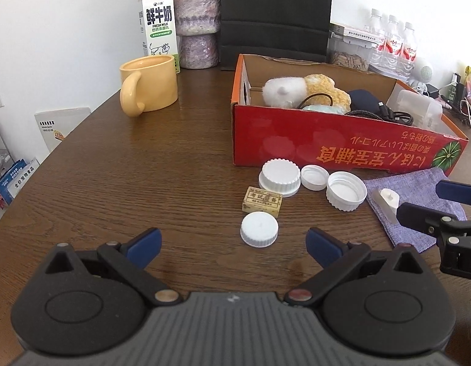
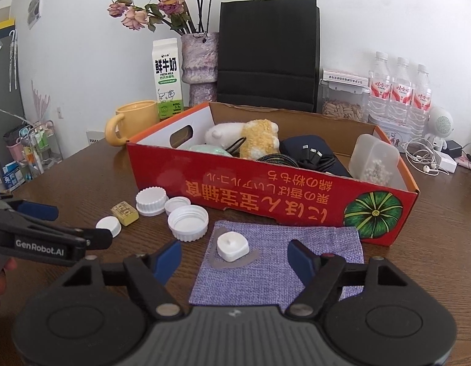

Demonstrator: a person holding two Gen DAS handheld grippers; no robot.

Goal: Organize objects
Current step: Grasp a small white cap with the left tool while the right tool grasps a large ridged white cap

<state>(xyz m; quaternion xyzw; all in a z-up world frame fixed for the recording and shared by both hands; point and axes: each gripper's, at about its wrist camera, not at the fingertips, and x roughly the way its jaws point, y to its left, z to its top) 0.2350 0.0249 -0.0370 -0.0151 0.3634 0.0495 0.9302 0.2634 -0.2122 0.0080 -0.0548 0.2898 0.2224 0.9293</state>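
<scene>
Several white bottle caps lie on the brown table before a red cardboard box (image 1: 342, 149) (image 2: 266, 201). The nearest cap (image 1: 259, 228) (image 2: 108, 226) lies just ahead of my open, empty left gripper (image 1: 233, 245). A small yellow eraser box (image 1: 262, 203) (image 2: 124, 212) sits behind it. A white candle-shaped object (image 2: 232, 246) (image 1: 388, 201) rests on a purple cloth (image 2: 281, 262) (image 1: 418, 207), just ahead of my open, empty right gripper (image 2: 233, 259). The box holds plush toys (image 2: 244, 137), cables and a clear container.
A yellow mug (image 1: 148, 84), a milk carton (image 1: 157, 24), a vase (image 1: 197, 21) and a black paper bag (image 2: 269, 52) stand at the back. Water bottles (image 2: 400, 91) and earphones (image 2: 424, 158) are at the right. The table's left edge curves away.
</scene>
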